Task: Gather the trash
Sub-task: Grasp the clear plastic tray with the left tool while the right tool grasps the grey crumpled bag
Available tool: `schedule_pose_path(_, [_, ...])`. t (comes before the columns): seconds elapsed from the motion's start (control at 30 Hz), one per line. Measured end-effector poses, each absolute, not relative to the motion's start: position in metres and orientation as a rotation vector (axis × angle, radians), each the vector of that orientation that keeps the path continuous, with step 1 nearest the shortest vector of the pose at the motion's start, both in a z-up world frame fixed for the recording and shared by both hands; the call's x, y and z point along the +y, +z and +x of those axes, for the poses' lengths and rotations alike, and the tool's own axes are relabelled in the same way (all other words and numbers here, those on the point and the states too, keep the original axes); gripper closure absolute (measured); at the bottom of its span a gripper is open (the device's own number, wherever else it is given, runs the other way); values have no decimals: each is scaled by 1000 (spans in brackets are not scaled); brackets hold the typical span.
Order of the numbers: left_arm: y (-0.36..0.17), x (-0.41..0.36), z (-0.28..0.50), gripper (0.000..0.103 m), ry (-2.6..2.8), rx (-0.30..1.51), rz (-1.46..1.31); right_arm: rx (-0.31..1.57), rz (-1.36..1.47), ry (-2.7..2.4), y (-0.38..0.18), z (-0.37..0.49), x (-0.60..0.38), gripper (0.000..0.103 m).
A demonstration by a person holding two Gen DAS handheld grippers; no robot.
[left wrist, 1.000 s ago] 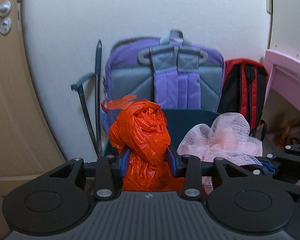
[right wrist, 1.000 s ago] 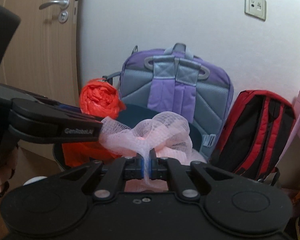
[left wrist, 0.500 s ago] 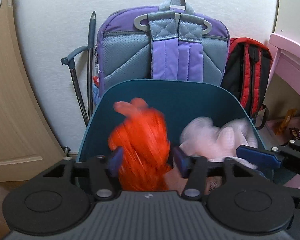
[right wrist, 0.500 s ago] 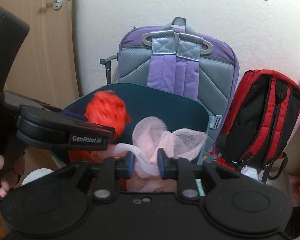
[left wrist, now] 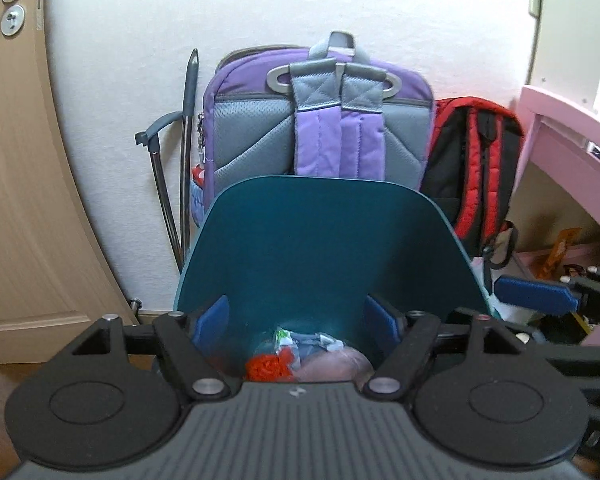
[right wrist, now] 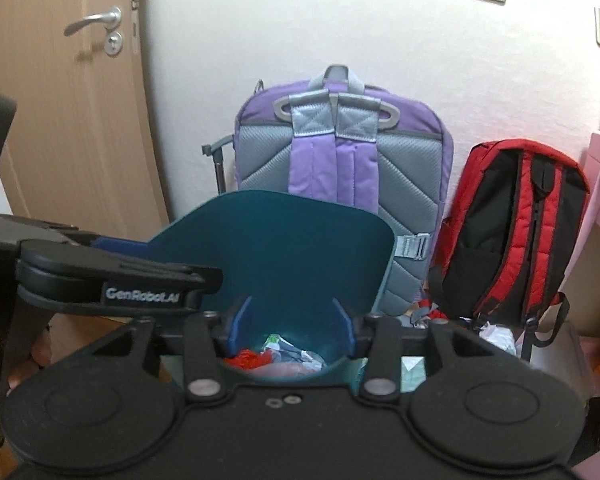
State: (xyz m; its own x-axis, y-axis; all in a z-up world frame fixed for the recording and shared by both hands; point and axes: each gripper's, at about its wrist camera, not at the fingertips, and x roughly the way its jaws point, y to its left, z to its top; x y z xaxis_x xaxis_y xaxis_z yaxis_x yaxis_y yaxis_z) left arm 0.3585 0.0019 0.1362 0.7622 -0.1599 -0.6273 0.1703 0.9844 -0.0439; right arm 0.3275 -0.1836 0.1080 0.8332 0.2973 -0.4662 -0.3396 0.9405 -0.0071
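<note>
A dark teal trash bin (left wrist: pixel 320 240) (right wrist: pixel 284 248) stands on the floor against the backpacks. At its bottom lie the orange plastic bag (left wrist: pixel 266 367) (right wrist: pixel 244 359), the pink mesh wad (left wrist: pixel 332 366) (right wrist: pixel 284 370) and a crumpled wrapper (left wrist: pixel 300 340). My left gripper (left wrist: pixel 300 318) is open and empty over the bin's mouth. My right gripper (right wrist: pixel 290 320) is open and empty over the bin as well. The left gripper also shows at the left of the right wrist view (right wrist: pixel 112 276), and a right fingertip (left wrist: pixel 532 295) shows in the left wrist view.
A purple and grey backpack (left wrist: pixel 320 120) (right wrist: pixel 340 168) leans on the white wall behind the bin. A red and black backpack (left wrist: pixel 476 168) (right wrist: pixel 516 224) stands to its right. A wooden door (right wrist: pixel 60 100) is at the left, a pink desk (left wrist: pixel 572 128) at the right.
Both grippers opened over the bin. The orange bag and the pink mesh dropped out of them and now lie at the bin's bottom.
</note>
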Motion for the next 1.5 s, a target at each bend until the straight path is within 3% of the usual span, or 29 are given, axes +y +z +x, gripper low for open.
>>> schedule_pose_path(0.33, [140, 27, 285, 20, -213, 690, -30, 477, -49, 419, 115, 264, -199, 53])
schedule_pose_path(0.37, [138, 31, 278, 19, -222, 692, -40, 479, -47, 434, 113, 257, -199, 53])
schedule_pose_path(0.47, [126, 48, 259, 1, -234, 705, -83, 493, -44, 469, 101, 240, -200, 51])
schedule_pose_path(0.6, [97, 74, 242, 0, -242, 732, -153, 554, -58, 525, 70, 226, -195, 50])
schedule_pose_path(1.1, [-124, 156, 266, 0, -121, 1056, -142, 971, -131, 594, -157, 255, -152, 49])
schedule_pose_path(1.5, [-304, 112, 280, 0, -329, 1354, 88, 1204, -271, 535, -312, 304, -133, 49])
